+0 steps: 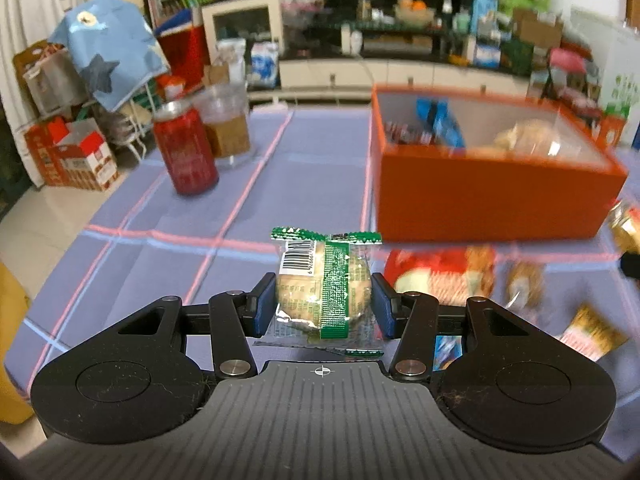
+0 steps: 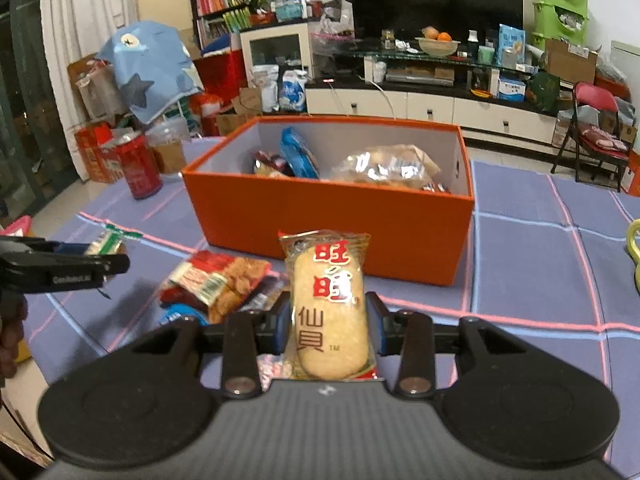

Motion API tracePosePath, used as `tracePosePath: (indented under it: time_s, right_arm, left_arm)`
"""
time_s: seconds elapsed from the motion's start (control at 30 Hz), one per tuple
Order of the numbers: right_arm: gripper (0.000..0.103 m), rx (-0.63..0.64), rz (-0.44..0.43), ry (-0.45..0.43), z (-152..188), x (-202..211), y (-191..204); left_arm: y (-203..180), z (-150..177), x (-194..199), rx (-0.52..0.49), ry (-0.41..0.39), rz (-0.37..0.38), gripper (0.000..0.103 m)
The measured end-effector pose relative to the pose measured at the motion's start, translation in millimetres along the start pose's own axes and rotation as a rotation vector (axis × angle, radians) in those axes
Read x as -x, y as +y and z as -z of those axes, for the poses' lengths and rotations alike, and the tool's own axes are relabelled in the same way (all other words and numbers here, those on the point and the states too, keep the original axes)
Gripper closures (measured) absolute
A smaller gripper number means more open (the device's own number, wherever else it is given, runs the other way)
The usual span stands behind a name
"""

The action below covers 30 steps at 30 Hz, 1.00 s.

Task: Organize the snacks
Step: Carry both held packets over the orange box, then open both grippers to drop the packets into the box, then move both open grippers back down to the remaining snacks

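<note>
The left claw [image 1: 323,306] is clamped on a small round biscuit in a clear wrapper with green sealed ends [image 1: 325,284], its blue pads [image 1: 264,306] pressing the packet from both sides, held above the counter [image 1: 224,208] with its blue checked cloth. The right claw [image 2: 328,326] is clamped on an oblong rice cracker packet with red characters [image 2: 329,306], standing upright between the pads and raised over the cloth.

The orange box [image 2: 328,216] sits open on the counter ahead of both claws; inside lie a blue packet [image 2: 298,156] leaning upright, a clear bag of pale snacks [image 2: 386,168] and some darker wrappers at the left. In front of the box, on the cloth, a loose heap of snack packets [image 2: 216,280] rests, a red-and-orange one on top. A red drink can [image 1: 185,148] stands upright to the left of the box, with a clear plastic cup [image 1: 226,120] just behind it. In the right wrist view the left claw appears at the left edge, its biscuit packet showing beyond the fingers.
</note>
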State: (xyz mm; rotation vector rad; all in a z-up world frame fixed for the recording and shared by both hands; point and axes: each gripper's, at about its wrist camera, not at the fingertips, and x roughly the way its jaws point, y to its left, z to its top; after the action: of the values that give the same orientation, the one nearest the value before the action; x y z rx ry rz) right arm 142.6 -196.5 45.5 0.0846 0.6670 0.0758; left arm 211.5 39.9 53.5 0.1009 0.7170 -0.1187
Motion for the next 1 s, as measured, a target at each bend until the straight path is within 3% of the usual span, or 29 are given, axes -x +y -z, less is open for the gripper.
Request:
tracePosePath:
  time_s: [0.13, 0.27, 0.4, 0.57, 0.6, 0.67, 0.73, 0.9, 1.0]
  right_arm:
    - [0.061, -0.017, 0.003, -0.05, -23.5, 4.0, -3.7]
    - [0.061, -0.033, 0.021, -0.103, -64.5, -11.1, -9.7]
    - [0.061, -0.032, 0.022, -0.094, -102.4, -46.1, -8.7]
    - [0.056, 0.005, 0.043, -0.067, -122.1, -83.6, -2.4]
    - [0.052, 0.005, 0.053, -0.058, -124.2, -90.0, -3.1]
    - [0.051, -0.019, 0.055, -0.059, -122.7, -84.3, -7.8]
    - [0.04, -0.034, 0.035, -0.104, -109.7, -54.5, -12.2]
    - [0.035, -0.03, -0.011, -0.126, -39.7, 9.4, -15.9]
    - [0.035, 0.109, -0.078, -0.073, 0.5, 18.5, -9.2]
  left_arm:
    - [-6.5, -30.6, 13.6, 0.013, -0.073, 0.042, 0.076]
    - [-27.2, -74.3, -3.8, -0.01, -0.111, 0.069, 0.076]
    - [-47.0, -114.1, -34.3, -0.005, -0.1, 0.091, 0.076]
    - [-71.9, -137.1, -77.1, -0.04, -0.04, 0.162, 0.073]
    - [-72.7, -136.0, -76.0, -0.044, -0.041, 0.153, 0.073]
    - [-67.7, -127.2, -60.6, -0.054, -0.081, 0.152, 0.053]
    - [-54.3, -112.1, -41.6, -0.041, -0.109, 0.15, 0.039]
    - [-11.5, -46.4, -1.8, 0.047, -0.06, 0.115, 0.037]
    - [-3.1, -9.3, 11.5, 0.059, -0.001, 0.114, 0.037]
